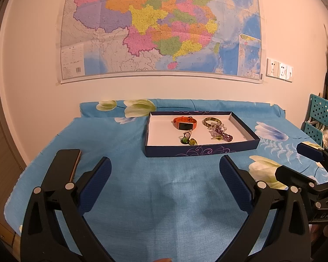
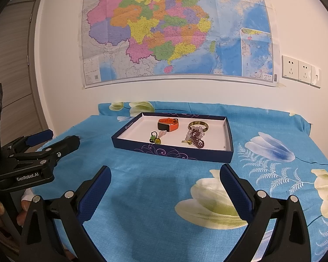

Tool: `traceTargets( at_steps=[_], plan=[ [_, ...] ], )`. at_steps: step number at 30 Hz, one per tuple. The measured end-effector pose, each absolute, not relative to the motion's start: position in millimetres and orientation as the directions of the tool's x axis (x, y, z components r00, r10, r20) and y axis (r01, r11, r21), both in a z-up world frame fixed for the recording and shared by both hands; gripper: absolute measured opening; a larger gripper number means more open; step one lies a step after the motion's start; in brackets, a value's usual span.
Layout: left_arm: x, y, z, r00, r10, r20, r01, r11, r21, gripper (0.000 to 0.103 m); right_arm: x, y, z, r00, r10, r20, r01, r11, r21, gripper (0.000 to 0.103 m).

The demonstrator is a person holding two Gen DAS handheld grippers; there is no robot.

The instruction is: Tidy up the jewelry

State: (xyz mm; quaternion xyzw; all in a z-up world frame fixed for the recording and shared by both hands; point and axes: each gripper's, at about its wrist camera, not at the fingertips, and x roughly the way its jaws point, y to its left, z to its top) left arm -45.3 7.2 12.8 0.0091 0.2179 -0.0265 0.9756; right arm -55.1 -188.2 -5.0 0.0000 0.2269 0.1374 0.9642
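The jewelry is lying in the dark blue tray (image 1: 199, 150) on the table: an orange watch (image 1: 184, 123), a bangle (image 1: 211, 121) touching a tangle of purple beads (image 1: 222, 134), and small green charms (image 1: 188, 140). Both the left gripper (image 1: 165, 179) and the right gripper (image 2: 165, 185) are hovering short of the tray, fingers spread wide and empty. Lifting the beads is likely to drag the bangle along, and the shallow tray may slide.

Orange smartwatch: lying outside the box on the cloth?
No, the orange smartwatch lies inside the dark blue box, near its back wall, beside the bangle.
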Motion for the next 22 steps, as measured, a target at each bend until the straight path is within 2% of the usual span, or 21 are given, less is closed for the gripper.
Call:
traceTargets(
  at_steps=[15, 18, 22],
  plan=[
    [-36.9, 7.7, 1.9, 0.894, -0.044, -0.445, 0.047, 0.999, -0.005, 0.098, -50.5, -188.1, -8.8, 0.850, 0.266, -0.454, -0.271, 0.961, 0.057, 0.096],
    [-27.6, 11.2, -4.0, 0.874, -0.051, -0.483, 0.049, 0.999, -0.017, 0.098, -44.2, -192.5, -12.7, 0.844, 0.241, -0.479, -0.260, 0.965, 0.028, 0.096],
    [-8.7, 25.2, -13.9, 0.849, -0.027, -0.528, 0.022, 1.000, -0.016, 0.098, -12.3, -226.2, -26.1, 0.797, 0.148, -0.586, -0.193, 0.981, -0.016, 0.096]
  ],
)
